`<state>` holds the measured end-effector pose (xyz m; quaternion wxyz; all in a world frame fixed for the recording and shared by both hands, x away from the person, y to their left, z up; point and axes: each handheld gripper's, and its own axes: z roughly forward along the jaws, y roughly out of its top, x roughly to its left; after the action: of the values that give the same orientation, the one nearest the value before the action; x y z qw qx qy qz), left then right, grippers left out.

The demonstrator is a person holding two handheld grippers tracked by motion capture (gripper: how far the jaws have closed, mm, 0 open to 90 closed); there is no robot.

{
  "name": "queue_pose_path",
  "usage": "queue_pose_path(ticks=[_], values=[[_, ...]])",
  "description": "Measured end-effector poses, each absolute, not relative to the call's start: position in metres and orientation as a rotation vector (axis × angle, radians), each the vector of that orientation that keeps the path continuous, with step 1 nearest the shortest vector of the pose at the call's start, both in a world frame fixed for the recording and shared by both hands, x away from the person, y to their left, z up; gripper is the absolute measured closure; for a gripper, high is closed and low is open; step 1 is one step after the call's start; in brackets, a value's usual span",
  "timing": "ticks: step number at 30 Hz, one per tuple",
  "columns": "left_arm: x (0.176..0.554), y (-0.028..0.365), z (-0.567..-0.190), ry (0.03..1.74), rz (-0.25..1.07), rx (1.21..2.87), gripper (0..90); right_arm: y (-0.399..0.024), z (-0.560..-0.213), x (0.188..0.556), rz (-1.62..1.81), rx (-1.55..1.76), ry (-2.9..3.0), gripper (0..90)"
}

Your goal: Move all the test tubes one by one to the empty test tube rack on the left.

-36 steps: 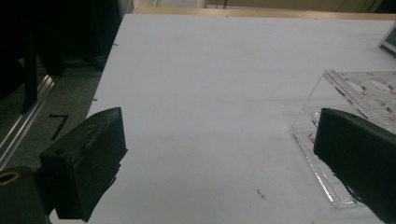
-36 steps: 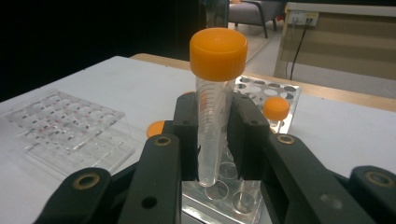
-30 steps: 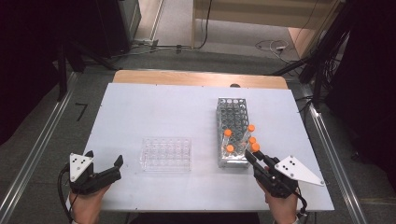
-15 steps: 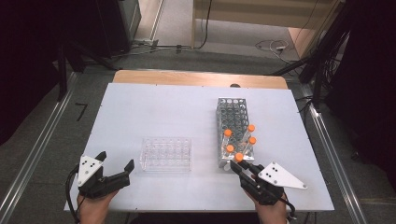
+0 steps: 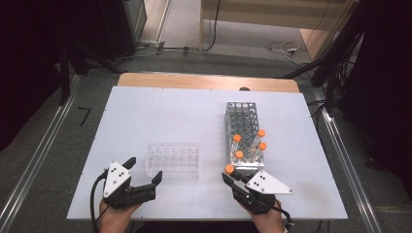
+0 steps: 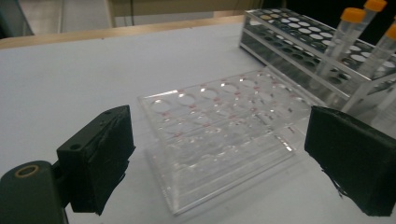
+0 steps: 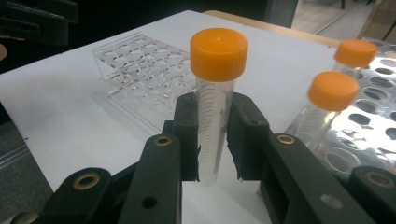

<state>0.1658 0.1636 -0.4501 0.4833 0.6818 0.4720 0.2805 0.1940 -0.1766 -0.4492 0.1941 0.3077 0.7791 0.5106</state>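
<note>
White table [image 5: 160, 111]: my right gripper [image 7: 212, 135] pinches a tube [image 7: 215, 93]; left gripper [image 6: 219, 154] spread, just been narrowing around nothing. I'd keep the tube upright toward the clear rack [image 5: 173, 160].

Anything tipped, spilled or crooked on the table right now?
Nothing stands out. The clear plastic well rack lies flat, the metal tube rack stands square, and the orange-capped tube sits upright in the right gripper.

Both handheld tools are matte black plastic. The left gripper [image 5: 144, 178] carries a pale grey three-cornered plate dotted with small dark holes, and a black cable loops from its rear. The right gripper [image 5: 232, 176] bears a similar plate. Their fingers [image 7: 187, 135] wear thick, rough-edged black foam pads, with brass-ringed rivets at the linkage joints.
</note>
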Motion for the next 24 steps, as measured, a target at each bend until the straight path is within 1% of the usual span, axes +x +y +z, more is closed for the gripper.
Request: queue_pose_path(ticks=[5, 6, 7, 17, 20, 24], values=[[0.170, 0.140, -0.446, 1.072, 0.647, 1.715, 9.1, -0.166, -0.454, 0.196, 1.416, 0.846, 2.218, 72.0], [0.170, 0.140, -0.446, 1.072, 0.647, 1.715, 9.1, -0.164, -0.455, 0.197, 1.411, 0.840, 2.224, 72.0], [0.171, 0.130, -0.443, 1.042, 0.636, 1.726, 9.5, -0.162, -0.456, 0.197, 1.408, 0.837, 2.230, 72.0], [0.174, 0.097, -0.436, 0.920, 0.552, 1.773, 16.3, -0.145, -0.462, 0.197, 1.396, 0.796, 2.280, 72.1], [0.174, 0.088, -0.434, 0.879, 0.523, 1.778, 21.3, -0.140, -0.463, 0.197, 1.398, 0.778, 2.294, 72.1], [0.174, 0.076, -0.432, 0.820, 0.492, 1.785, 31.3, -0.135, -0.464, 0.195, 1.404, 0.769, 2.304, 72.1]])
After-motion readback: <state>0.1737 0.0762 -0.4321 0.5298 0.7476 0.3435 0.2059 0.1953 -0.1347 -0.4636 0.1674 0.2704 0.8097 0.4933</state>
